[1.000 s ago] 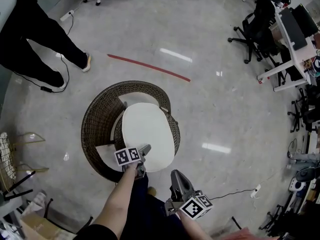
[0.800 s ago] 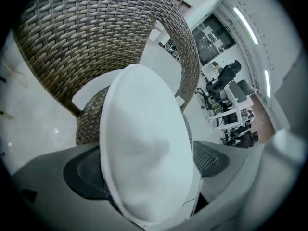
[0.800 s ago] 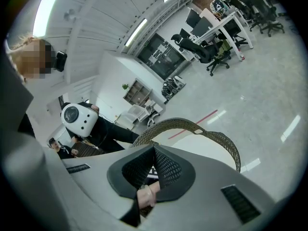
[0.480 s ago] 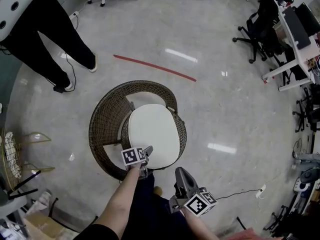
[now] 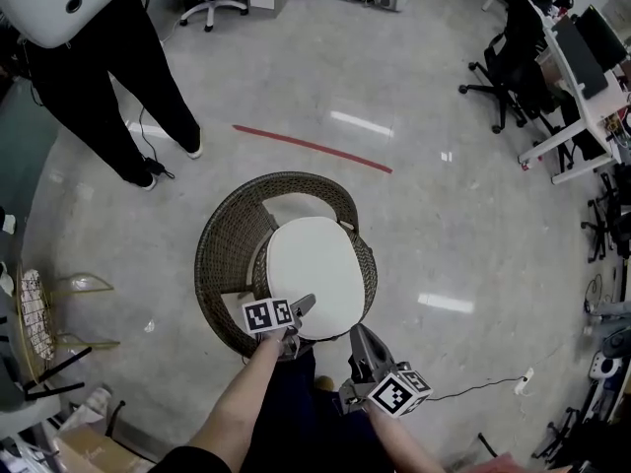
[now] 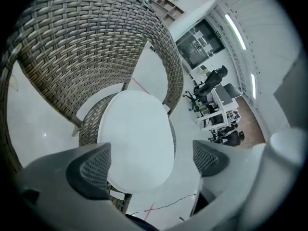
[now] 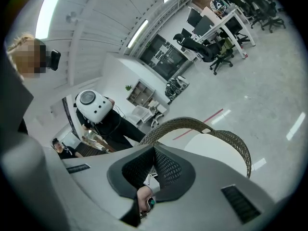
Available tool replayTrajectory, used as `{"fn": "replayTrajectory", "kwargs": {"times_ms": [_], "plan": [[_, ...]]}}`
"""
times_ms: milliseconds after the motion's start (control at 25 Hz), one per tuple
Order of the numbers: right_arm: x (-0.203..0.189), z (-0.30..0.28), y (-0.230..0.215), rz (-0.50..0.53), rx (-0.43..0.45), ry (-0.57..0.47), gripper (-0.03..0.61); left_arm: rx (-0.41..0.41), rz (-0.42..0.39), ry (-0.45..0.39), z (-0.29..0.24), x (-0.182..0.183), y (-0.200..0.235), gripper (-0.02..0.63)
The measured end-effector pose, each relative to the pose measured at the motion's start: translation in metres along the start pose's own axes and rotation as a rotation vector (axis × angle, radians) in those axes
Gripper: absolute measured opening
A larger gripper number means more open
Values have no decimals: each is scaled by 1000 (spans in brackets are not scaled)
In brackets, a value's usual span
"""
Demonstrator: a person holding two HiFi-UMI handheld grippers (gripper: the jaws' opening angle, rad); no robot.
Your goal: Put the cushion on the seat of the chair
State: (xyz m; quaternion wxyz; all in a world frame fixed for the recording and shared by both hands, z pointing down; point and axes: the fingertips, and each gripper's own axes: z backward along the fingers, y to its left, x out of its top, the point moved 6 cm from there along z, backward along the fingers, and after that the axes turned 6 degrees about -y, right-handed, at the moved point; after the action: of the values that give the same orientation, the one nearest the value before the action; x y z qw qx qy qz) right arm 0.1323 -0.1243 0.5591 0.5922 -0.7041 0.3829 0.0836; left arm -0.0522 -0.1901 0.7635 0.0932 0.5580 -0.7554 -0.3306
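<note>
A round white cushion (image 5: 315, 276) lies flat on the seat of the brown wicker chair (image 5: 222, 264). My left gripper (image 5: 301, 308) hovers at the cushion's near edge. Its jaws have just opened wide and hold nothing. In the left gripper view the cushion (image 6: 137, 138) shows between the pads (image 6: 91, 170) without touching them, with the chair's woven back (image 6: 96, 47) curving above. To the right, nearer my body, my right gripper (image 5: 358, 338) is shut and empty. In the right gripper view its jaws (image 7: 154, 165) meet, and the chair (image 7: 231, 141) stands beyond.
A person in black trousers (image 5: 148, 97) stands at the back left, and a red tape line (image 5: 311, 148) runs across the floor behind the chair. Office chairs (image 5: 503, 67) and a desk (image 5: 582, 67) fill the right side. A gold wire rack (image 5: 39, 313) stands at the left, and a cable (image 5: 473, 387) runs along the floor at lower right.
My left gripper has lifted a little off the cushion's near edge. The cushion stays on the seat. The person at the left has walked farther toward the back. My right gripper has not moved.
</note>
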Motion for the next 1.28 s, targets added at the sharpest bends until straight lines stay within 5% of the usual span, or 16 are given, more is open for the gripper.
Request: {"fn": "replayTrajectory", "kwargs": {"times_ms": [640,720,880,1280], "plan": [[23,-2,21,111,42,-81,26,-242,-155,-245,112,24,-72,503],[29,-2,21,121,36,-109,25,-276,-186,-306,132,28,-83,360],[35,-4,26,104,33,-154,26,-372,-261,-368,167,32,-103,339],[60,-18,83,121,147,-220,26,-394,-656,-584,230,44,-166,90]]}}
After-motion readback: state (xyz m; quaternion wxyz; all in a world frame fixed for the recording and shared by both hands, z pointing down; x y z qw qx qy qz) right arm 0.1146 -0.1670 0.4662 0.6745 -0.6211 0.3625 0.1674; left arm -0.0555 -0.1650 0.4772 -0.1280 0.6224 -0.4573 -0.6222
